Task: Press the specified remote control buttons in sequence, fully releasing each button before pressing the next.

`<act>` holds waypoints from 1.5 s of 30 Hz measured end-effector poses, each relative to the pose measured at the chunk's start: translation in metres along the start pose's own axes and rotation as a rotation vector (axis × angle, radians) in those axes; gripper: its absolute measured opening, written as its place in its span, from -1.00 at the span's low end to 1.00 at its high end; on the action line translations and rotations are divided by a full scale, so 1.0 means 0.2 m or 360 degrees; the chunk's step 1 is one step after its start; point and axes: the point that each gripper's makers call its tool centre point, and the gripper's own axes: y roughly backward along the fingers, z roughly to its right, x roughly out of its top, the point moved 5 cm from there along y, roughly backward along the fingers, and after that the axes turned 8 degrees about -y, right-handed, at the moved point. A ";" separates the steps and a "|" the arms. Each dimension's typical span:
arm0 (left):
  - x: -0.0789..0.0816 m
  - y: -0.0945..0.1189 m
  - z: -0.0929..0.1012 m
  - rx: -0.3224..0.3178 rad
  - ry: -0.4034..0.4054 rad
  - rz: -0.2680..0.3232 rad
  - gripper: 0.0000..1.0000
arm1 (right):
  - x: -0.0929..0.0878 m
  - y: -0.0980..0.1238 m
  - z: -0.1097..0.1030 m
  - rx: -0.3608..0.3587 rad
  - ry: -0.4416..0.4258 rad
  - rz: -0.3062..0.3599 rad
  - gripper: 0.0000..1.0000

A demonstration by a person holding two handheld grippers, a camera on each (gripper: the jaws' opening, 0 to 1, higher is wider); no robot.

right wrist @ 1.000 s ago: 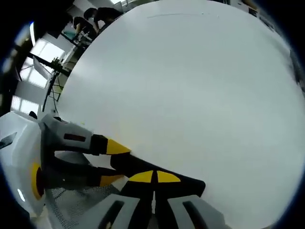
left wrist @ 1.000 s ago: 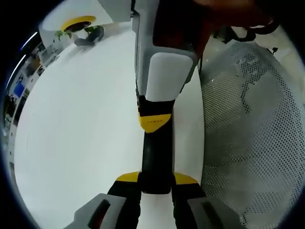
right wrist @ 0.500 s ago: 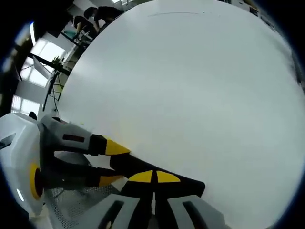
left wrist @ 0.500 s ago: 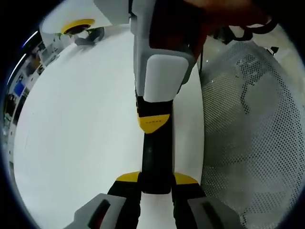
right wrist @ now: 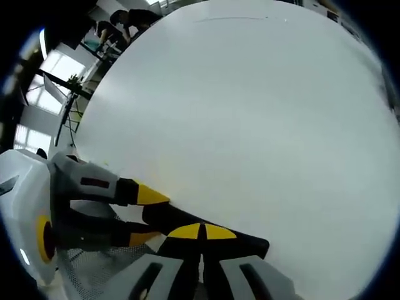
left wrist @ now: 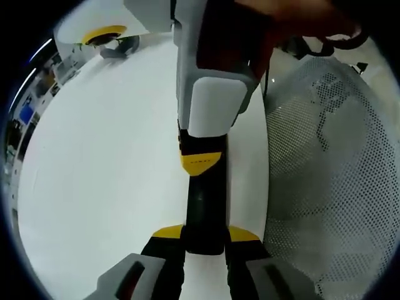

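Your left gripper (left wrist: 204, 240) is closed on the near end of the remote (left wrist: 204, 200), a slim black bar held between the yellow-tipped jaws. In the left gripper view its long axis runs straight away from you, in line with the jaws, the far end pointing up the picture over the white table (left wrist: 100, 187). You cannot read any buttons on it; the face is just dark.

Your right gripper (left wrist: 200, 161) comes in from the far side in that view. Its yellow tip sits on the far end of the remote, touching or just above it, you cannot tell which. The grey-white body and a hand behind it rise above.

In the right gripper view your right gripper (right wrist: 202, 232) has its jaws closed together, yellow tips meeting, nothing between them. They lie on top of the remote (right wrist: 187, 220), which runs from the lower left toward the right, its blunt end poking out just right of the tips. The left gripper (right wrist: 140, 212) is at the left, one yellow tip on each side of the remote.

A white perforated mesh (left wrist: 325, 187) stands just right of the table edge. Far left, a white and yellow device (left wrist: 103, 31) sits at the table's far end.
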 end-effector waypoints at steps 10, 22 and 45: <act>0.00 0.00 0.00 0.0002 -0.0002 -0.0001 -0.53 | -0.01 0.01 0.00 0.0033 0.0017 0.0058 -1.00; 0.00 0.00 0.00 0.0005 0.0008 0.0004 -0.53 | -0.05 0.04 -0.02 0.0059 0.0022 0.0035 -1.00; 0.00 0.00 0.00 -0.0007 -0.0007 0.0017 -0.53 | -0.04 0.01 0.00 0.0059 -0.0017 -0.0043 -1.00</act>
